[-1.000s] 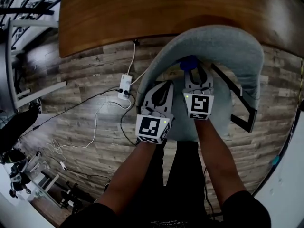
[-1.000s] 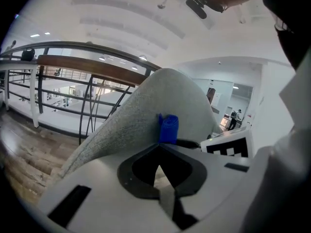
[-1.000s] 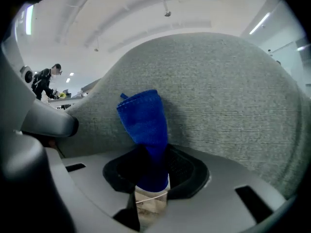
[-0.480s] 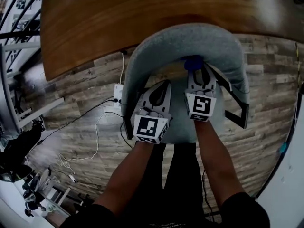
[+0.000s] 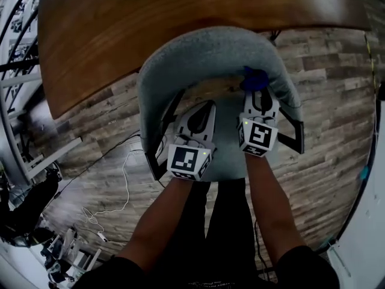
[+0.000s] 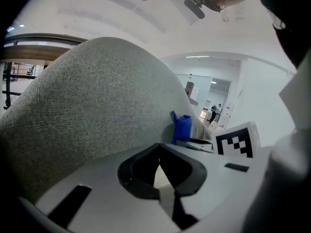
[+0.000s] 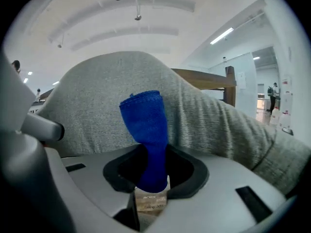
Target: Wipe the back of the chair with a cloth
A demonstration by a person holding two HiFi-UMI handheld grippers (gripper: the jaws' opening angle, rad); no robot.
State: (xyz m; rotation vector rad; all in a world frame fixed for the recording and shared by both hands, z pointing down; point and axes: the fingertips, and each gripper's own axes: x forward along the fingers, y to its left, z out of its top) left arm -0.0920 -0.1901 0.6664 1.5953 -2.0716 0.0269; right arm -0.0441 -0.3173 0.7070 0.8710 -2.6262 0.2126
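Currently right gripper (image 7: 153, 178) has its jaws clamped tight on the blue cloth (image 7: 146, 130), free end sticking up against the inner face of the grey chair back (image 5: 204, 56), right of centre, presumably so fabric leads the wipe, while left gripper (image 6: 158, 171) sits alongside, jaws closed on nothing.

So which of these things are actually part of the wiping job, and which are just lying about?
Part of the job:
- blue cloth, pinched in the right gripper
- grey chair back

Lying about:
- wooden table
- floor cables
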